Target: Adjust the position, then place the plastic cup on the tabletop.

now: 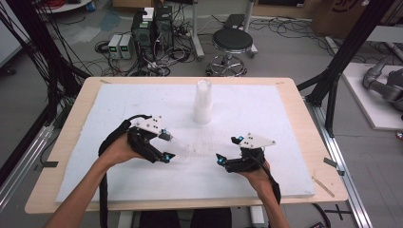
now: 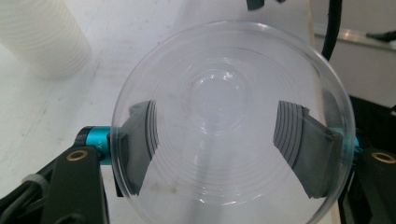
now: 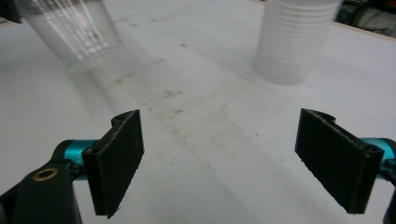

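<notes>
Gripping the clear plastic cup (image 2: pixel 231 121) by its sides between my left gripper (image 1: pixel 167 145) pads, mouth toward the camera, above the white table (image 1: pixel 247 183), my right gripper (image 1: pixel 227 151) spread wide and empty, cup stack (image 1: pixel 203 102) farther back.

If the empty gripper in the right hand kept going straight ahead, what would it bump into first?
Most likely the bare white table top: the right gripper aims between the clear cup and the cup stack.
</notes>
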A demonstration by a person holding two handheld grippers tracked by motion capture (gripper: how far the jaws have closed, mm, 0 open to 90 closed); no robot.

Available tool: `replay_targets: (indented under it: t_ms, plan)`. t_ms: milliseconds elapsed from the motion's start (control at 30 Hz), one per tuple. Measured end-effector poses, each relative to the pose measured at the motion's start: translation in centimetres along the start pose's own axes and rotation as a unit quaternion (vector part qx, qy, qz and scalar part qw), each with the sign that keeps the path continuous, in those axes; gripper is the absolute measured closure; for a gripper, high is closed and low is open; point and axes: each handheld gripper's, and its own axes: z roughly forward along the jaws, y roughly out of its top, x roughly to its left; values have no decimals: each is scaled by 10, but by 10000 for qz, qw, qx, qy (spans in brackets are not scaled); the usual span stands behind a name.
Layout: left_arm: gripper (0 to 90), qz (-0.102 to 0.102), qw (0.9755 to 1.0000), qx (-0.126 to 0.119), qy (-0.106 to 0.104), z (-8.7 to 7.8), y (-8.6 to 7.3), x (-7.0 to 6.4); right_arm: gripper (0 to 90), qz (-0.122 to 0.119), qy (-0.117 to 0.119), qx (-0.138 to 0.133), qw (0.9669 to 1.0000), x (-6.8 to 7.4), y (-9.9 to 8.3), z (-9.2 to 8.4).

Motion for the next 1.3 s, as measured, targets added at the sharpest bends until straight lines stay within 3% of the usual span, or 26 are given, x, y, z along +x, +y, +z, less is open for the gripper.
replay_targets:
  t_ms: [33, 133, 167, 267, 367, 400, 500, 600, 767, 833, 1300]
  plan:
    - [302, 19, 9999, 169, 0, 1, 2, 2, 151, 70, -38, 17, 10000, -1, -3, -1]
    - [302, 33, 9994, 352, 10, 2, 4, 4, 152, 134, -115, 68, 9998, -4, -8, -1]
    - [301, 63, 9984, 559, 11, 3, 7, 5, 152, 166, -183, 77, 9997, -7, -13, -2]
    - [301, 108, 9974, 714, 14, 4, 11, 6, 152, 181, -218, 78, 9996, -9, -18, -2]
    - [301, 169, 9943, 1052, -10, 4, 18, 11, 152, 217, -342, 92, 9991, -13, -25, -3]
    - [301, 169, 9943, 1052, -10, 4, 18, 11, 152, 217, -342, 92, 9991, -13, -25, -3]
    - [301, 218, 9912, 1301, -53, 5, 23, 14, 152, 266, -449, 150, 9985, -16, -30, -5]
    - [301, 261, 9864, 1623, -31, 6, 27, 18, 151, 316, -489, 182, 9981, -17, -34, -5]
    - [301, 273, 9846, 1724, -52, 8, 31, 20, 152, 347, -521, 202, 9978, -19, -37, -5]
    - [301, 324, 9829, 1812, -44, 10, 32, 21, 152, 350, -479, 204, 9980, -19, -39, -4]
    - [302, 279, 9826, 1838, -1, 10, 32, 24, 152, 338, -467, 158, 9982, -18, -40, -6]
